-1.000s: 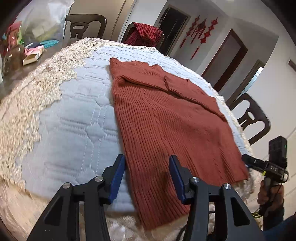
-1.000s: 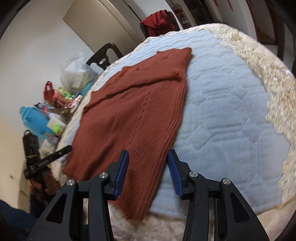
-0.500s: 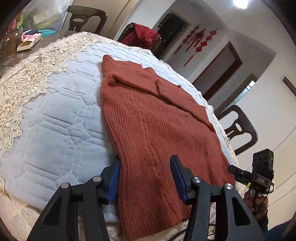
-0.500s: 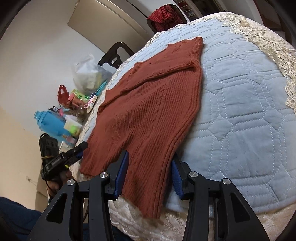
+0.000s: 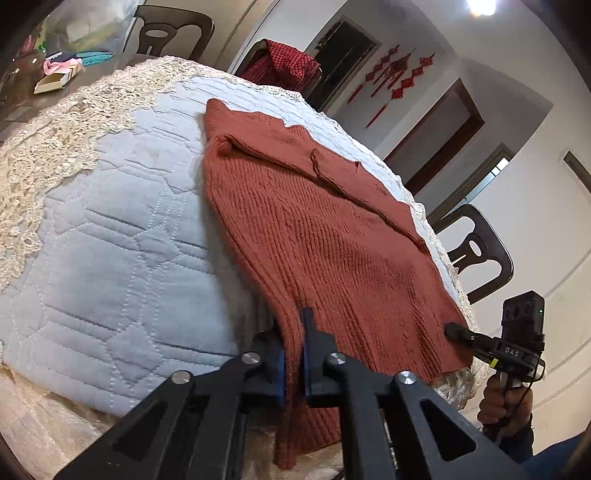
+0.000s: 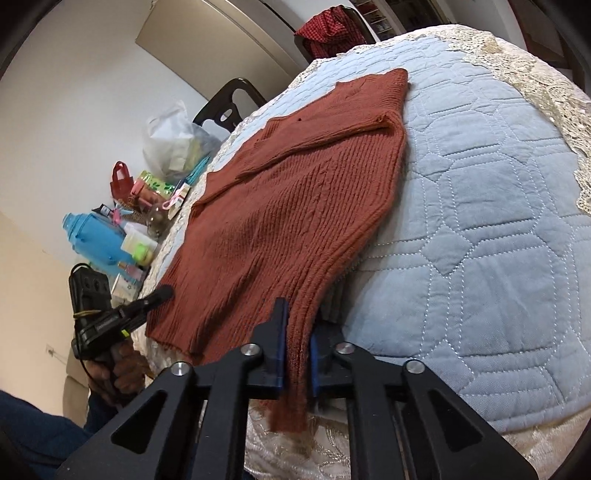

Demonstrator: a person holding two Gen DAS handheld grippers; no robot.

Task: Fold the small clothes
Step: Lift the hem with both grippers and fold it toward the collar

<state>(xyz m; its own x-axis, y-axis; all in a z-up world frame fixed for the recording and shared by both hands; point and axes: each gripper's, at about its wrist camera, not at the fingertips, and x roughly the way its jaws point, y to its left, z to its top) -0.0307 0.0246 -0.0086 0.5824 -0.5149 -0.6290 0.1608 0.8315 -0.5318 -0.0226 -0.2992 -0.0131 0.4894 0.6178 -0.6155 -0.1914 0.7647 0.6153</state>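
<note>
Lying flat on my quilted bench (image 5: 110, 258): one rust knitted sweater (image 5: 314, 229), hem towards me. Left hand-held gripper (image 5: 293, 354), jaws just closed, now pinches one hem corner; right hand-held gripper (image 6: 295, 354), likewise just closed, pinches the other.

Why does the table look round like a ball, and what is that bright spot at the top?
Left wrist view: the fisheye lens bends the blue quilted cover into a dome; the bright spot is a ceiling light glaring at the top edge; the corners go dark. Right wrist view: same bulge, door frames curve, no glare; the rust sweater stays sharp, with soft shadow under its lifted edge.
</note>
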